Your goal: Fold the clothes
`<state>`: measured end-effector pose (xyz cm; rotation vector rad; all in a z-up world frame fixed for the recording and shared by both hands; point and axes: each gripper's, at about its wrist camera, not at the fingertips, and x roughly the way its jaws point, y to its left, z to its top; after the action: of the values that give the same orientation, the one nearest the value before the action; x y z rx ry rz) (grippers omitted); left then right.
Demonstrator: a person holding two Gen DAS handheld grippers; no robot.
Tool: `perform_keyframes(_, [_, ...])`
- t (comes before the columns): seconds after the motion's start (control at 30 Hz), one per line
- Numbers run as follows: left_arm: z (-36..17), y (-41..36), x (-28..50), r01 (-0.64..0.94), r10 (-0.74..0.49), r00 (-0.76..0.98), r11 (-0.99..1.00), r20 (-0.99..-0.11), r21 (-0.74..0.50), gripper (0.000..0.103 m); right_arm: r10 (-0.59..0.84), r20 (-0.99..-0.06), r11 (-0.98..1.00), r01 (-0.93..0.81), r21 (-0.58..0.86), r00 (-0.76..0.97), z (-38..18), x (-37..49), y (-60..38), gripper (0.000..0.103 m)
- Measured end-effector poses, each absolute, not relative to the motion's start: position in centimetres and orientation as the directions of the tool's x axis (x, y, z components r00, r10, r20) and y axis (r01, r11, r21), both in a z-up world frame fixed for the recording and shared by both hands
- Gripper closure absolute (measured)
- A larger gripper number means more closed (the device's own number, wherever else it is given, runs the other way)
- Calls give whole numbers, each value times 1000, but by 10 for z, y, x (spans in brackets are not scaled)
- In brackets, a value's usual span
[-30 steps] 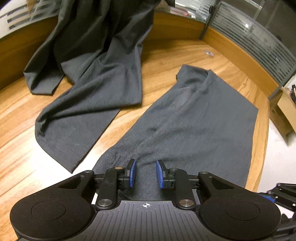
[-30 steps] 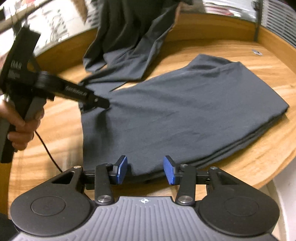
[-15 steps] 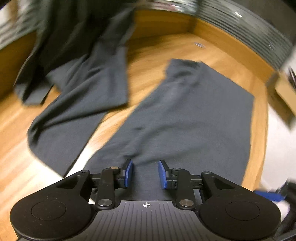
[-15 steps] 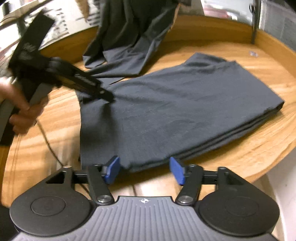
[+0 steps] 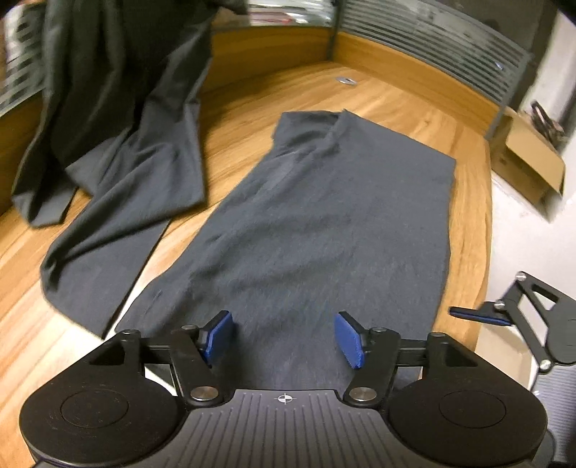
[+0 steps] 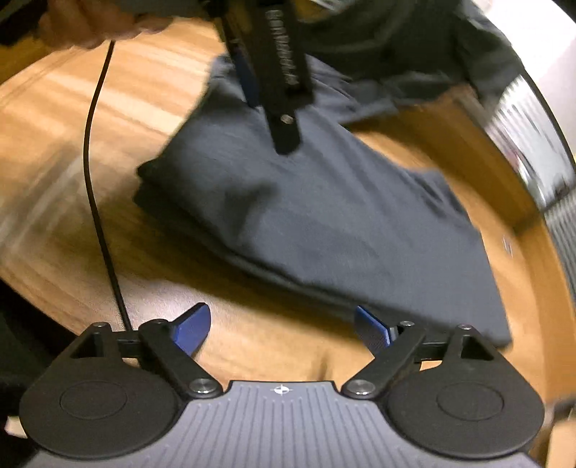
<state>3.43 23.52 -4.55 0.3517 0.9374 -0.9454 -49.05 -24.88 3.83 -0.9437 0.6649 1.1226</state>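
Note:
A dark grey garment (image 5: 324,234), folded into a long rectangle, lies on the wooden table (image 5: 396,104). My left gripper (image 5: 284,336) hovers open over the garment's near end, nothing between its blue pads. My right gripper (image 6: 282,329) is open too, low over bare wood just short of the garment's (image 6: 324,223) long folded edge. In the right wrist view one black finger (image 6: 284,122) of the left gripper reaches down over the cloth, held by a hand (image 6: 90,21). A finger (image 5: 478,316) of the right gripper shows off the table's right edge.
A second dark garment (image 5: 118,144) lies spread and draped at the left and back of the table. A black cable (image 6: 93,180) trails across the wood. A cardboard box (image 5: 529,158) sits beyond the table's right edge. A metal grommet (image 5: 345,80) is set in the far tabletop.
Both grippers have opened wider. The left one let go of the garment's end and rose over it. The right one swung round to the garment's long edge.

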Motion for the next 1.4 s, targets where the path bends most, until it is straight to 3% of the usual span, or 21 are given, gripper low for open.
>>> perform_keyframes(0.13, [-34, 256, 30, 762, -562, 280, 624, -779, -176, 27, 496, -810, -46, -923, -383, 312, 36, -498, -242, 12])
perform_keyframes(0.3, [-29, 290, 36, 603, -568, 322, 740, -758, -298, 26, 551, -798, -302, -832, -466, 246, 37, -507, -236, 12])
perform_keyframes(0.53, [-44, 336, 45, 344, -615, 301, 783, -729, -518, 19, 591, -796, -424, -790, -443, 130, 37, -501, -217, 21])
perform_keyframes(0.57, [-46, 340, 44, 325, -615, 301, 785, -729, -528, 18, 593, -796, -428, -790, -438, 120, 37, -501, -214, 29])
perform_keyframes(0.6, [-49, 343, 44, 296, -614, 299, 788, -731, -540, 18, 595, -796, -433, -790, -433, 110, 37, -500, -211, 44])
perform_keyframes(0.77, [-67, 351, 47, 177, -637, 254, 770, -728, -613, 17, 625, -772, -388, -812, -436, 117, 43, -496, -210, 63])
perform_keyframes(1.13, [-110, 339, 54, 23, -741, 107, 668, -663, -744, 13, 640, -753, -284, -866, -413, 150, 74, -483, -209, 63])
perform_keyframes(1.4, [-112, 333, 63, 6, -777, 79, 627, -625, -779, 11, 637, -754, -230, -894, -383, 159, 79, -477, -209, 61])
